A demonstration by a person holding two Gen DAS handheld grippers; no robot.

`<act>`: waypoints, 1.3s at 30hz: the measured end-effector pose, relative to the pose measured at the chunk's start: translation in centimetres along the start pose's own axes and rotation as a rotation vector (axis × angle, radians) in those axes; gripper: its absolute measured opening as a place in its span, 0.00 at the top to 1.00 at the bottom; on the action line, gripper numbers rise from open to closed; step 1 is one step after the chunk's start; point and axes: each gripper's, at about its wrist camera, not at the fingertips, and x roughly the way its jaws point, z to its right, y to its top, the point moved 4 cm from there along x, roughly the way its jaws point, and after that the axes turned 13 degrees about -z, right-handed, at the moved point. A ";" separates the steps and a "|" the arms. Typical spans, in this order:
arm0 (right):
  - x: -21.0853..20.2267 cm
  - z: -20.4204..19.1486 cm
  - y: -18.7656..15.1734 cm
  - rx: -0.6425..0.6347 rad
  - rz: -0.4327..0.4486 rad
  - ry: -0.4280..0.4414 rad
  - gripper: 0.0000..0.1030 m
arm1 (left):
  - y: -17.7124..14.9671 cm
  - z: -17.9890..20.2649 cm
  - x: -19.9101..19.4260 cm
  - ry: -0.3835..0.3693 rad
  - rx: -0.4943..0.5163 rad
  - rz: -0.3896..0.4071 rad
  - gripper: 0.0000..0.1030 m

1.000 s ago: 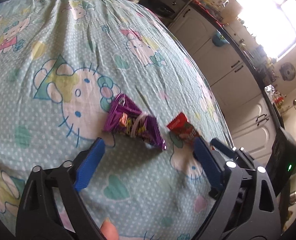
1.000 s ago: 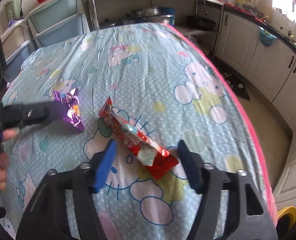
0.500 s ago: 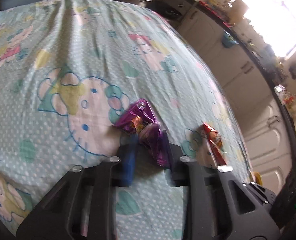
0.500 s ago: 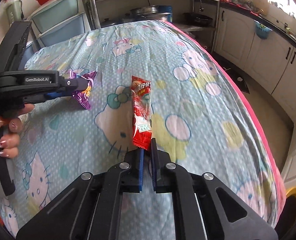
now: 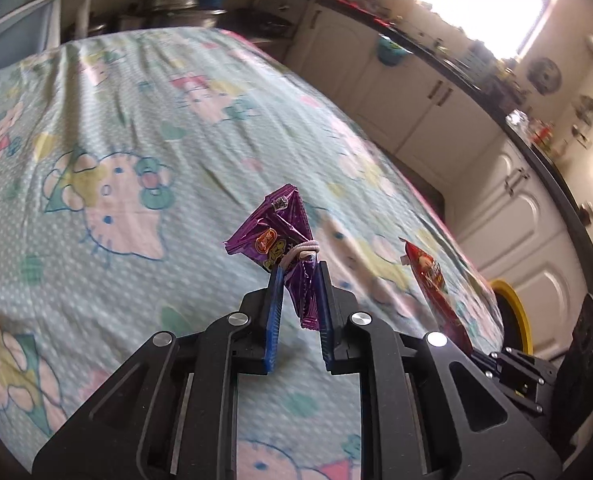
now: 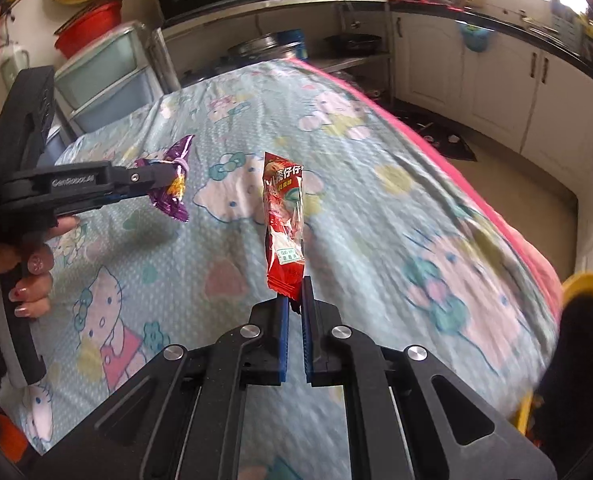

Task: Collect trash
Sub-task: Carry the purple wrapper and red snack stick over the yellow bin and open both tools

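A crumpled purple snack wrapper (image 5: 274, 236) with a white band around it hangs above the cartoon-cat cloth (image 5: 136, 160). My left gripper (image 5: 299, 270) has its jaws closing on the wrapper's lower end, the pads pressing it. My right gripper (image 6: 295, 292) is shut on the bottom corner of a long red snack wrapper (image 6: 284, 216), which stands upright above the cloth. The right wrist view shows the left gripper (image 6: 164, 178) at the left, holding the purple wrapper (image 6: 176, 196). In the left wrist view the red wrapper (image 5: 432, 280) is to the right.
The table under the cloth (image 6: 376, 200) drops off at a pink edge on the right. A yellow-rimmed bin (image 6: 584, 280) stands past that edge, with kitchen cabinets (image 6: 496, 80) behind it. Plastic drawers (image 6: 104, 80) stand at the far left. A person's hand (image 6: 32, 272) grips the left tool's handle.
Both grippers have closed on their wrappers and lifted them off the cloth. Both have swung to the right, and the yellow bin has come into view.
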 end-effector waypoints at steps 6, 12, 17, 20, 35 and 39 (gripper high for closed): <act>-3.0 2.0 -1.8 0.066 0.049 -0.023 0.94 | -1.2 3.8 -0.2 -0.035 0.092 0.001 0.89; -5.6 3.9 -3.2 0.124 0.086 -0.067 0.94 | -1.7 8.1 -0.3 -0.078 0.175 0.010 0.89; -7.4 5.6 -4.6 0.184 0.119 -0.089 0.94 | -2.1 11.1 -0.6 -0.107 0.233 0.016 0.89; -8.4 6.7 -5.4 0.222 0.135 -0.105 0.94 | -2.4 13.0 -0.7 -0.123 0.274 0.021 0.89; -12.7 10.6 -7.9 0.333 0.201 -0.222 0.94 | -3.4 19.9 -1.7 -0.178 0.404 0.059 0.93; -13.8 11.5 -8.6 0.358 0.218 -0.258 0.94 | -3.6 21.3 -1.7 -0.196 0.426 0.058 0.93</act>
